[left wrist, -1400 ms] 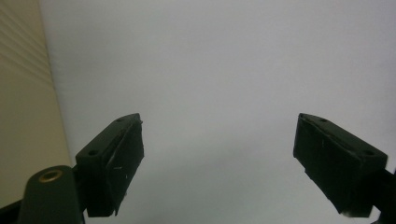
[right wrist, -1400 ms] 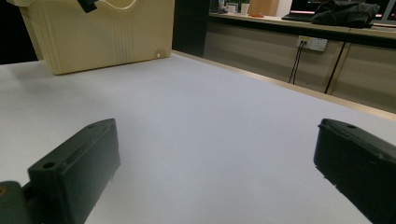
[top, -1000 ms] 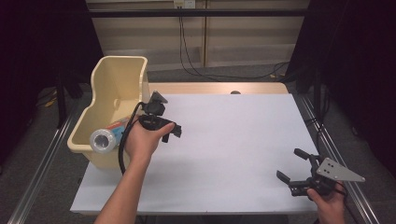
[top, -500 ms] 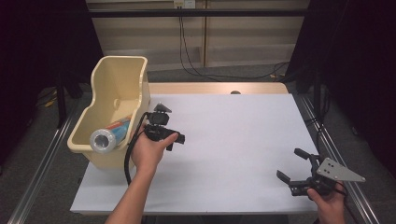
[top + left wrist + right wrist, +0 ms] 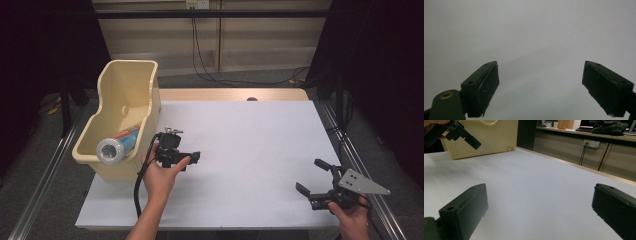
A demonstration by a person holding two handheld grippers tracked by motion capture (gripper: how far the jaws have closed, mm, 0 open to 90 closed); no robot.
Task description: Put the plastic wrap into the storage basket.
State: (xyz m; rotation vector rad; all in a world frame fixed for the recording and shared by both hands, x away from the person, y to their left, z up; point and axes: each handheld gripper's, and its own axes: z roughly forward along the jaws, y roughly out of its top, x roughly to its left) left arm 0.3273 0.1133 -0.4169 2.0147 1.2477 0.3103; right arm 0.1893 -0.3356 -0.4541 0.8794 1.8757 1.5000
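Inside the cream bin (image 5: pixel 150 97) lies the tube (image 5: pixel 116 145), probably light, stiff and slippery; grasp mid-body. Beside the bin, your left gripper (image 5: pixel 186 159) gapes empty; your right gripper (image 5: pixel 312 181), well apart from it, likewise.

The high view looks forward and down from above my side of the white table (image 5: pixel 250 150); it takes in the whole top, the cream bin (image 5: pixel 125 120) at its left edge, and both my hands at the near edge. The left gripper view rides close behind my left fingers (image 5: pixel 480 87) and faces blank white table surface, near. The right gripper view sits low behind my right fingers (image 5: pixel 464 212), facing across the table toward the bin (image 5: pixel 486 137). The high and right gripper views share the bin, the table and my left gripper (image 5: pixel 466 138).
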